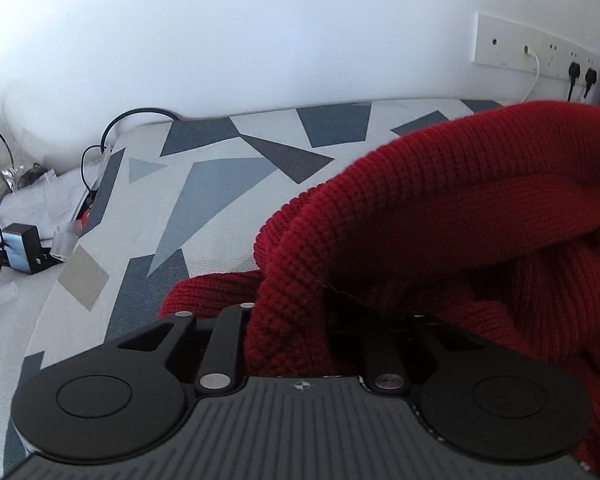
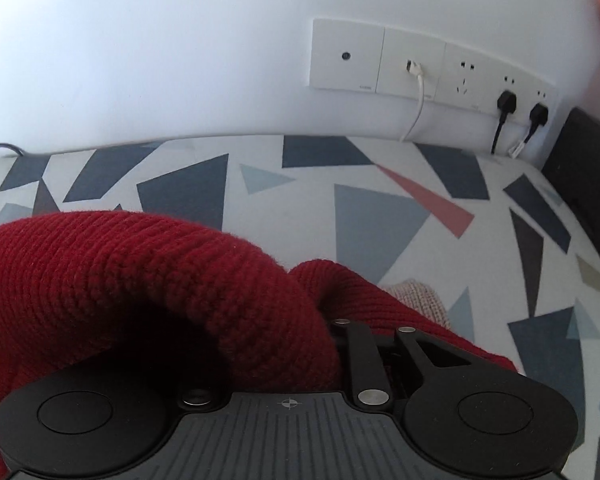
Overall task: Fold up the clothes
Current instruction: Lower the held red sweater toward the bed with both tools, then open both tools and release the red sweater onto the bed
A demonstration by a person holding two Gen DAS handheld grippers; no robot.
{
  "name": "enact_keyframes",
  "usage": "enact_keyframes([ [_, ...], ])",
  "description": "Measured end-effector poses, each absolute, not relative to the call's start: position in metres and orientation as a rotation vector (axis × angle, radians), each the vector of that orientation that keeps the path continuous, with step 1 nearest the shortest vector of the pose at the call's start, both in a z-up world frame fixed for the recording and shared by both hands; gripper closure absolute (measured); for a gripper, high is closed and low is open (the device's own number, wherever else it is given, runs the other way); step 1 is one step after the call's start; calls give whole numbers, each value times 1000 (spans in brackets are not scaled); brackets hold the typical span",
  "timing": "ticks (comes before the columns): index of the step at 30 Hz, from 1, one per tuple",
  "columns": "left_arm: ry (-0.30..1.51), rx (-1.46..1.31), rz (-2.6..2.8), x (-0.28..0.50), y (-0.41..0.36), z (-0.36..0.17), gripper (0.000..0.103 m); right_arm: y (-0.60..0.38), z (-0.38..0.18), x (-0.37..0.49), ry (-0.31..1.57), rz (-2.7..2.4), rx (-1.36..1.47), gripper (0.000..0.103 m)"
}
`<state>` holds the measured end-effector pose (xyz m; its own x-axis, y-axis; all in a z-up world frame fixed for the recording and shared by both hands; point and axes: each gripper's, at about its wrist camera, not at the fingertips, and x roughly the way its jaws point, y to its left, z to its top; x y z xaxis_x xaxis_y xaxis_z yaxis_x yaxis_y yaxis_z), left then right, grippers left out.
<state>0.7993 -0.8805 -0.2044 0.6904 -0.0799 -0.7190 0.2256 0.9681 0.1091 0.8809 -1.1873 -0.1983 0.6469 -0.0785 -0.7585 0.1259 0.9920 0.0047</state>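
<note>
1. The red knit sweater point(image 1: 440, 216) is bunched and lifted above the worktop point(image 1: 204, 200), which is covered by a cloth printed with grey and blue triangles.
2. The left gripper point(image 1: 328, 320) is clenched on a thick fold of the sweater; the knit drapes over its fingers and hides the tips.
3. The right gripper point(image 2: 324, 332) likewise grasps the sweater point(image 2: 140, 280), its fingertips buried under the fabric.
4. In the right wrist view a bit of beige knit point(image 2: 420, 296) peeks out from under the red fabric, lying on the worktop point(image 2: 380, 220).
5. A white socket panel point(image 2: 432, 68) sits on the wall above the worktop's far edge, with one white cable point(image 2: 418, 108) and two black plugs point(image 2: 506, 101) in it.
6. Beyond the worktop's left edge lie a small grey adapter point(image 1: 20, 248), black cables and white sheets.
</note>
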Motion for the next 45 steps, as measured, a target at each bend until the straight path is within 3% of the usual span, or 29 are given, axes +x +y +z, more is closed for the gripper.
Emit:
enact_keyframes([
  [27,786,310,-95,707,-932,-202,86,-1216,-191,715,842,-149,33,86],
  [31,789,337,-51,703,-939,-199,75,-1229,-185,716,828,-153,164,82],
  [34,783,352,2,698,-938,-189,56,-1235,-174,714,824,-133,191,74],
  [35,782,331,8,696,-934,-185,52,-1235,-169,713,816,-132,182,53],
  [36,782,310,12,694,-930,-180,44,-1235,-163,710,805,-139,172,16],
  [37,789,281,12,692,-924,-175,39,-1234,-157,706,786,-156,156,4],
  [45,778,99,-44,669,-881,-132,31,-1228,-112,690,705,-80,85,1],
])
